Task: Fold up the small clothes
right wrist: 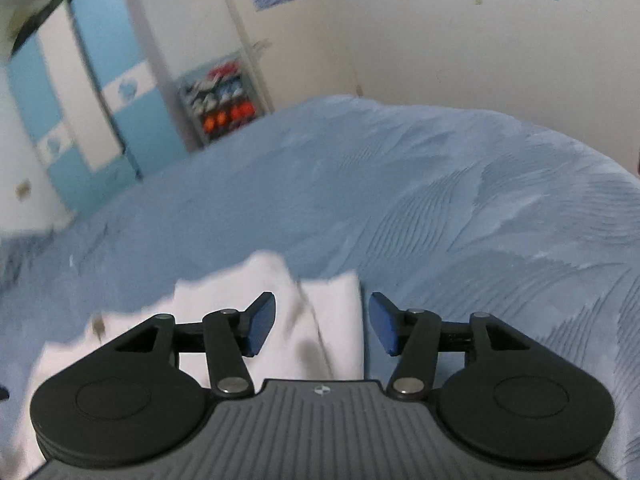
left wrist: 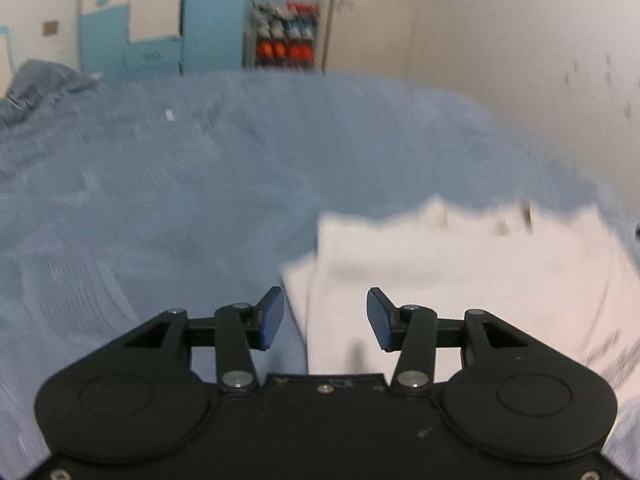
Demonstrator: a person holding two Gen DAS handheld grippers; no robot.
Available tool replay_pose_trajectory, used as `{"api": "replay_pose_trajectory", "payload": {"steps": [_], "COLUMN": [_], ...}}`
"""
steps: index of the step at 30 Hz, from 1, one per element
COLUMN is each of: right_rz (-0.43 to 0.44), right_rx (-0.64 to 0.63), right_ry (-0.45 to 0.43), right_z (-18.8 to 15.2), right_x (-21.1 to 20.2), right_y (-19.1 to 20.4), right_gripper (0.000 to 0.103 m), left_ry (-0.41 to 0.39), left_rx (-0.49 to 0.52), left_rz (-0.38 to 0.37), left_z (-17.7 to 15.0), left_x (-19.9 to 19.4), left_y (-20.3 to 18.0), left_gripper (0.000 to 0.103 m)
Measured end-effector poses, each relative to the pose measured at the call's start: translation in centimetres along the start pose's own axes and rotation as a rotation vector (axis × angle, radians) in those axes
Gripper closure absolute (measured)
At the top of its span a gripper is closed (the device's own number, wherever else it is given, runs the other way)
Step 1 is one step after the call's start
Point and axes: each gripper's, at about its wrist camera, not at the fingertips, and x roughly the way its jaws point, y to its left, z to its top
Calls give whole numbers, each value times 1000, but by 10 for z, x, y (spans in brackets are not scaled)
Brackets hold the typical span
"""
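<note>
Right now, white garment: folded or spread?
Folded: the white garment lies in stacked layers with a straight edge on the blue bedspread.

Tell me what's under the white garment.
The white garment lies on the blue bedspread, which shows all around it. Whatever sits directly beneath its layers is covered. Both the left gripper and right gripper hang open above it.

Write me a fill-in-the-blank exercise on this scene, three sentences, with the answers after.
1. The white garment lies on a bedspread whose colour is ____.
2. The left hand-held gripper and the right hand-held gripper both have their jaws ____, gripping nothing.
3. In the left wrist view, the shelf by the far wall holds several pairs of ____.

Missing words: blue; open; shoes
</note>
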Motion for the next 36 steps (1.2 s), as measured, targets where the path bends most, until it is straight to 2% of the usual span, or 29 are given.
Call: {"api": "replay_pose_trajectory", "payload": {"steps": [2, 4, 7, 9, 11, 12, 13, 17, 20, 23, 25, 27, 30, 33, 36], "right_rz": [-4, -7, 21, 22, -9, -33, -62, -101, -110, -116, -154, -189, -201, -243, -249], "right_rx": [-69, -110, -139, -165, -215, -234, -259, -267, -229, -211, -186, -152, -120, -157, -163], "right_ry": [15, 34, 78, 89, 81, 76, 72, -29, -126, -198, -217, -196, -105, -24, -53], "right_z": [-9, -12, -16, -19, -25, -21, -23, -27, -22, -14, -11, -10, -18, -43, -54], "right_x": [3, 8, 18, 23, 29, 37, 38, 16, -16, -47, -61, -58, -24, 24, 31], "right_y": [10, 21, 31, 38, 46, 43, 45, 53, 57, 64, 63, 56, 39, 29, 28], "right_gripper": [37, 28, 27, 26, 29, 57, 97, 97, 97, 97, 97, 97, 97, 97, 96], "left_ry": [32, 46, 75, 66, 36, 21, 10, -86, -177, -233, -236, -214, -142, -57, -80], "left_rx": [21, 16, 6, 3, -12, -21, -25, -34, -31, -42, -48, -48, -57, -74, -63], "left_rz": [23, 21, 19, 38, 36, 38, 46, 79, 103, 100, 106, 129, 167, 186, 187], "left_z": [-9, -13, -13, -11, -15, -18, -19, -17, -12, -1, 2, 1, -11, -34, -42], "left_x": [11, 17, 35, 47, 50, 49, 50, 34, 7, -23, -31, -23, 12, 57, 62], "left_y": [-5, -11, -22, -29, -31, -31, -31, -36, -48, -59, -65, -67, -56, -44, -45], "left_gripper": [56, 55, 53, 53, 65, 77, 95, 96, 96, 96, 96, 96, 94, 91, 83]}}
